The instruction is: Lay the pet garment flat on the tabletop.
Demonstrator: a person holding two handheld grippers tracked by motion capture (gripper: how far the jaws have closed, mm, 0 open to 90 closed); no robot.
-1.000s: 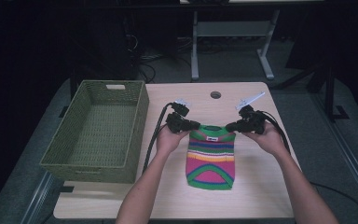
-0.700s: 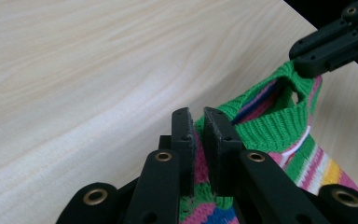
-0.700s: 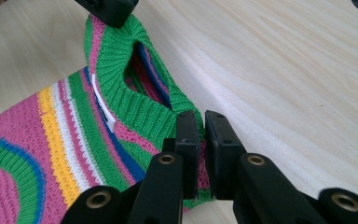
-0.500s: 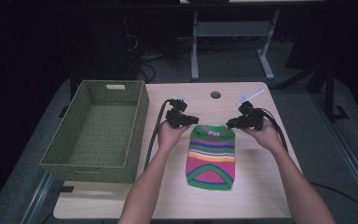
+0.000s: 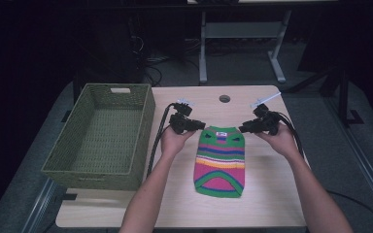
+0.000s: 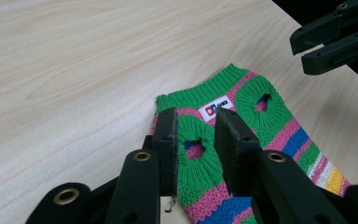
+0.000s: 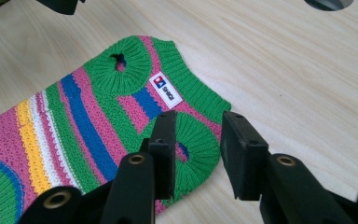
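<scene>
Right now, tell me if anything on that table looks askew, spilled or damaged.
Nothing stands out. The striped sweater lies flat and smooth on the table, nearly square to its edges, and the green basket sits upright beside it.

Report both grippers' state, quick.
Left gripper: jaws just opening, open over the striped sweater, gripping nothing.
Right gripper: jaws just opening, open over the sweater's other corner, gripping nothing.
</scene>
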